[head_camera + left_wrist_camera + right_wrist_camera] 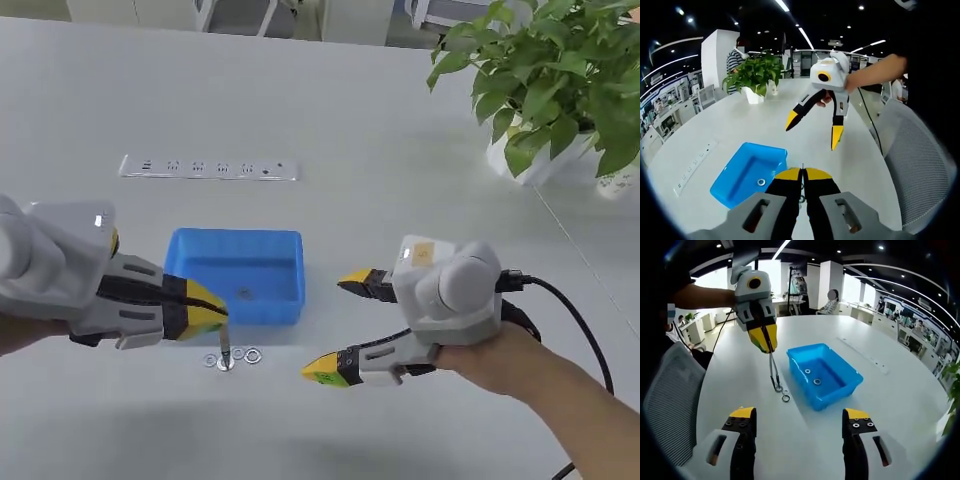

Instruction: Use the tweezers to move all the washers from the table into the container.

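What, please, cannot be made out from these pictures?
- Whether the tweezers hold a washer at their tips: too small in the head view, and in the left gripper view the left gripper largely covers them with its shut jaws.
- The count of washers on the table: tiny and clustered, with the tweezers overlapping one in the head view.
- The plant pot: leaves hide most of it in the head view.

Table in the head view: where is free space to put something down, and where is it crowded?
Free: the strip between the power strip and the blue container, and the stretch from the container to the plant pot. Crowded: in front of the container, where the washers, the tweezers, the left gripper and the right gripper sit close together.
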{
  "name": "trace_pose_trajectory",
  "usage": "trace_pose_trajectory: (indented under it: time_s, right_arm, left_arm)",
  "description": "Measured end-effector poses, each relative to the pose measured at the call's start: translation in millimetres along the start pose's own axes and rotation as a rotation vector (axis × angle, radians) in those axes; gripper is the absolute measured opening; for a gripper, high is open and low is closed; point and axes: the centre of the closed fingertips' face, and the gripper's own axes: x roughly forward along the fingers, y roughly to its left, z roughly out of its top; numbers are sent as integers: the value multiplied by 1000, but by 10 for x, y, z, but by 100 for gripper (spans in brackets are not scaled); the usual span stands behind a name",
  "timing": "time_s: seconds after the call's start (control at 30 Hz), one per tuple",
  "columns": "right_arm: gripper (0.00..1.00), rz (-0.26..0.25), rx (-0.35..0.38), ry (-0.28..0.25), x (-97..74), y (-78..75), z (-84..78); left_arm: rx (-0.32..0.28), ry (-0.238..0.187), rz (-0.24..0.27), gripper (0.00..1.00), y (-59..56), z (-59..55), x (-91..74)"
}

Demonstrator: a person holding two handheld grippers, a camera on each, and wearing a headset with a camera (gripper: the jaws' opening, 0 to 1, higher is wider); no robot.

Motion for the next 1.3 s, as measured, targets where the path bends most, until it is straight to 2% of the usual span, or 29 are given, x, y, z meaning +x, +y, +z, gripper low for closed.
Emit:
trace_pose_trajectory:
  time_s: [0.9, 1.1, 1.3]
  right_arm:
    - [71, 24, -4, -2, 53, 59, 1]
    - [67, 52, -27, -25, 100, 122, 52]
    - [61, 100, -77, -48, 215, 221, 136]
  left_arm:
    - [5, 8, -23, 5, -62, -24, -4]
    - [16, 19, -38, 5, -65, -40, -27]
    - [15, 26, -48, 5, -75, -49, -54]
